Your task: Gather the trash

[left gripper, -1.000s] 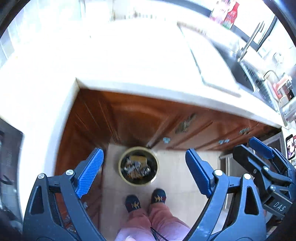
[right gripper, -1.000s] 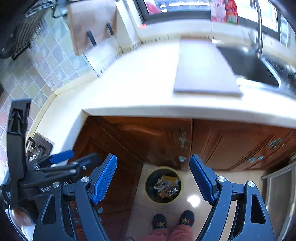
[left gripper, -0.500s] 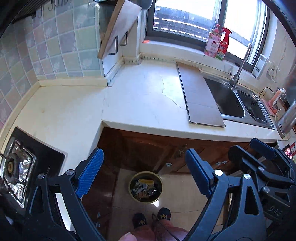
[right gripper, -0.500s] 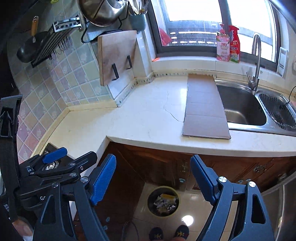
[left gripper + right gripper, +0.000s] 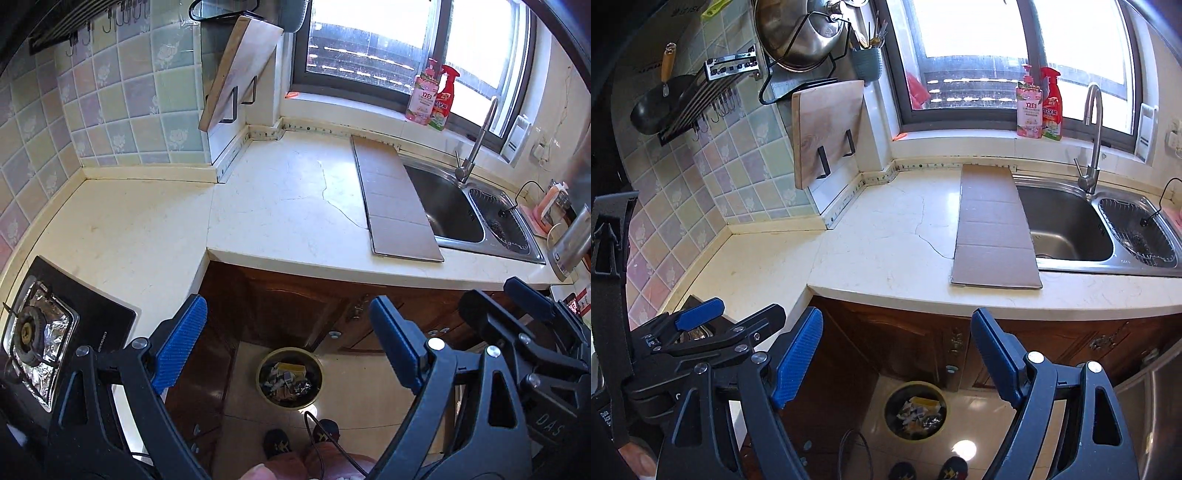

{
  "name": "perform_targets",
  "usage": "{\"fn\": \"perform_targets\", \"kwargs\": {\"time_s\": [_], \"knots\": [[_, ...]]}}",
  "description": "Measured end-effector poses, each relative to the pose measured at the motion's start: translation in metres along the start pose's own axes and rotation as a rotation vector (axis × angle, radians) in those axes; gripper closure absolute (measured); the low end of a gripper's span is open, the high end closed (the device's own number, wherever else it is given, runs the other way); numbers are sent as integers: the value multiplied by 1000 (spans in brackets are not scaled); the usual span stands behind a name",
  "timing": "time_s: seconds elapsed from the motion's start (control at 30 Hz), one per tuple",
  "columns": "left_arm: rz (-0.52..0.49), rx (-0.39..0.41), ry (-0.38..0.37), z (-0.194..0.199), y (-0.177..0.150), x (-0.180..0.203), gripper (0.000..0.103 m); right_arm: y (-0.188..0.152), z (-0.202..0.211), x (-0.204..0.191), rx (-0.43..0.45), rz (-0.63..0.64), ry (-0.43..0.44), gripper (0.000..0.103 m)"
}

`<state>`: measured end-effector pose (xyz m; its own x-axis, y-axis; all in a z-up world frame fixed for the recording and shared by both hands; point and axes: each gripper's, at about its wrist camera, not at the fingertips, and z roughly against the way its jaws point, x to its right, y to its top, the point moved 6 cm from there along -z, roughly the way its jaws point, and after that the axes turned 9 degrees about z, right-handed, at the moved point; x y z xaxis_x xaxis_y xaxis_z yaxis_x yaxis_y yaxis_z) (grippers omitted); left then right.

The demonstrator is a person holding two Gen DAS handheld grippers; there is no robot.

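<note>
A round bin (image 5: 289, 376) full of crumpled wrappers stands on the tiled floor below the counter; it also shows in the right wrist view (image 5: 916, 410). My left gripper (image 5: 288, 339) is open and empty, held high above the bin. My right gripper (image 5: 897, 354) is open and empty too, beside the left one. A flat strip of brown cardboard (image 5: 395, 206) lies on the cream counter (image 5: 280, 206) beside the sink; it shows in the right wrist view as well (image 5: 995, 229).
A steel sink (image 5: 1067, 225) with a tap sits at the right. A gas hob (image 5: 40, 332) is at the left. A cutting board (image 5: 823, 133) hangs on the tiled wall. Two bottles (image 5: 1039, 107) stand on the window sill. Wooden cabinet doors (image 5: 1034, 343) are under the counter.
Both grippers have risen and tilted up from over the bin, so the counter, wall and window now fill the views. Both stay open and empty.
</note>
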<state>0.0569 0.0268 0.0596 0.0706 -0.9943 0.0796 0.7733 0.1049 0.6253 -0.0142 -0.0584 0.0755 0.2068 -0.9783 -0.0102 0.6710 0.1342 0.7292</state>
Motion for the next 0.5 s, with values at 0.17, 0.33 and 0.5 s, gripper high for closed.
{"fn": "perform_targets", "kwargs": {"time_s": [0.17, 0.33, 0.5], "knots": [[-3, 17, 8, 3, 2, 1, 15, 0, 3, 3, 11, 6, -18, 19], [-5, 23, 11, 2, 5, 0, 15, 1, 4, 7, 19, 13, -27, 19], [-7, 33, 17, 1, 8, -1, 15, 4, 4, 7, 27, 16, -37, 19]]}}
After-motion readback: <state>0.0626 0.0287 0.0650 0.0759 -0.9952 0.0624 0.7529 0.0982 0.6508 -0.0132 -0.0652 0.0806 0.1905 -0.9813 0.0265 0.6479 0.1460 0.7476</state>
